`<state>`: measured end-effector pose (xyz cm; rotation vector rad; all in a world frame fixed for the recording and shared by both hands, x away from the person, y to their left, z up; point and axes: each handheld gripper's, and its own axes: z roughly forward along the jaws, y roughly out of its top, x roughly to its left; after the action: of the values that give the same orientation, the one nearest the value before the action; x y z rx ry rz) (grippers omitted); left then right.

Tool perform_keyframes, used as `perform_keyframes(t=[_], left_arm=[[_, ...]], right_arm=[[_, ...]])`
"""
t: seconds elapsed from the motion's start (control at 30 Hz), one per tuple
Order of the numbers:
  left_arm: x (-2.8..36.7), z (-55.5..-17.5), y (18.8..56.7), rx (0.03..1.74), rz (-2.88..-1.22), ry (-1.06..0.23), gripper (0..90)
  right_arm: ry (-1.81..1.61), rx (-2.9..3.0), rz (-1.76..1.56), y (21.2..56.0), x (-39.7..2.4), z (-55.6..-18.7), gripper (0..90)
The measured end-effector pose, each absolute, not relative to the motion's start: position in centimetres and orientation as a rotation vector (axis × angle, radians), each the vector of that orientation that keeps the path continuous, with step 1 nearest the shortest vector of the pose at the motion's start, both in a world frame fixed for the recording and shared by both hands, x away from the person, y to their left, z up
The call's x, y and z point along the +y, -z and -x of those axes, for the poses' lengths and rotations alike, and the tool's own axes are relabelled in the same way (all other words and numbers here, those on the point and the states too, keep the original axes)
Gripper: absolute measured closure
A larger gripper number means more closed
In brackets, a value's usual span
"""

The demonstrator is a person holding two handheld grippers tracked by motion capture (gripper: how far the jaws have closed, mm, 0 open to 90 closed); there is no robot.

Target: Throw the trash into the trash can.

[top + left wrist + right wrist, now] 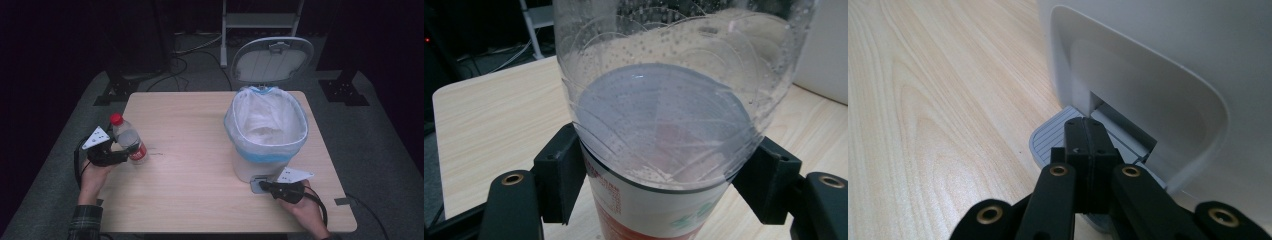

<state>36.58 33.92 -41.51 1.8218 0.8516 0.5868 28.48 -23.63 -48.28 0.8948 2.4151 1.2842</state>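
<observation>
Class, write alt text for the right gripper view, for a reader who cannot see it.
The right gripper, its black fingers shut together, presses on the grey ribbed pedal at the foot of a white bin, on a light wooden table.

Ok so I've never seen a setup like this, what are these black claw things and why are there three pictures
A person holds a black two-jaw gripper in each hand at a light wooden table. One picture looks down from above; the other two come from cameras riding on the grippers. The left gripper is clamped around a clear plastic bottle with a red cap. The right gripper, jaws closed together, rests on the grey foot pedal of a white pedal bin, whose lid stands open over a white liner bag.
</observation>
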Motion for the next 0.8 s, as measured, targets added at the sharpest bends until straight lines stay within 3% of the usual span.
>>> perform_keyframes(t=[0.8], left_arm=[[31.8, -33.5, 38.9, 0.752, -1.770, -0.513, 28.5]], right_arm=[[-1.285, 2.416, -0.898, 48.3, -23.7, -28.5, 89.6]])
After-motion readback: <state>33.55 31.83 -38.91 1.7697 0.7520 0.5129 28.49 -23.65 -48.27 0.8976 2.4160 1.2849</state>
